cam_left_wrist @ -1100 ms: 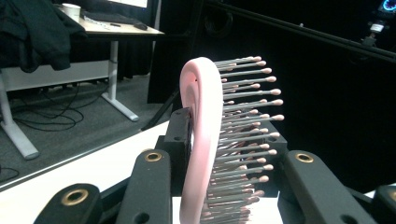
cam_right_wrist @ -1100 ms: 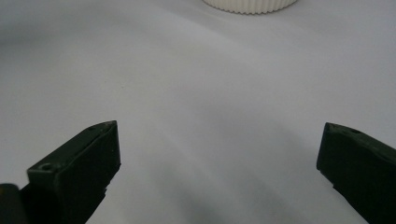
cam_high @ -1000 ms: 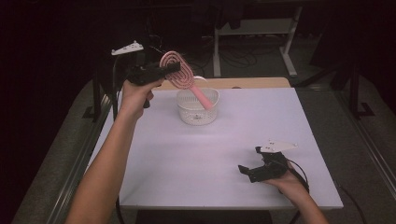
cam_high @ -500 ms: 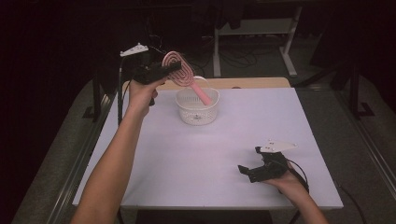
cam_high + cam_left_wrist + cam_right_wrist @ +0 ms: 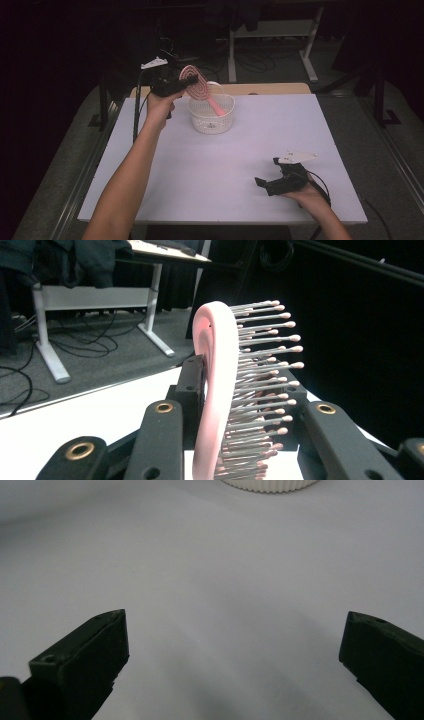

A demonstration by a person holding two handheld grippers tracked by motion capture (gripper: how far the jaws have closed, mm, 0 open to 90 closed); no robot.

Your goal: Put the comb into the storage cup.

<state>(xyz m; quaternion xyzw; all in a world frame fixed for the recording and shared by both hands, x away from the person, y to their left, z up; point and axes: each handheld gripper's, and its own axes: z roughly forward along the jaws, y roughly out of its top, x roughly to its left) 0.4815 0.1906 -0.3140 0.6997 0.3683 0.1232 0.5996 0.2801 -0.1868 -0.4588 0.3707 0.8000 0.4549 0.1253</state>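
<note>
Lifted since a second ago, pink hairbrush [image 5: 196,85] gripped by left gripper [image 5: 181,84] above white basket [image 5: 211,113], handle slanting down into it, right gripper [image 5: 267,175] resting low on white table [image 5: 200,170], left gripper view, jaws clamped on brush head [image 5: 220,390], bristles pointing right, right gripper view, jaws spread wide over table, basket [image 5: 270,485] ahead.

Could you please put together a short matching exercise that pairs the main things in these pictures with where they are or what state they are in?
Things:
1. hairbrush
2. basket
3. left hand-held gripper
4. right hand-held gripper

States:
A. jaws wide open, low over the near right part of the table, holding nothing
B. white, standing on the far part of the table
C. pink, head held up in the air, handle pointing down into the basket
D. clamped on the head of the hairbrush

Pairs: 1-C, 2-B, 3-D, 4-A
</note>
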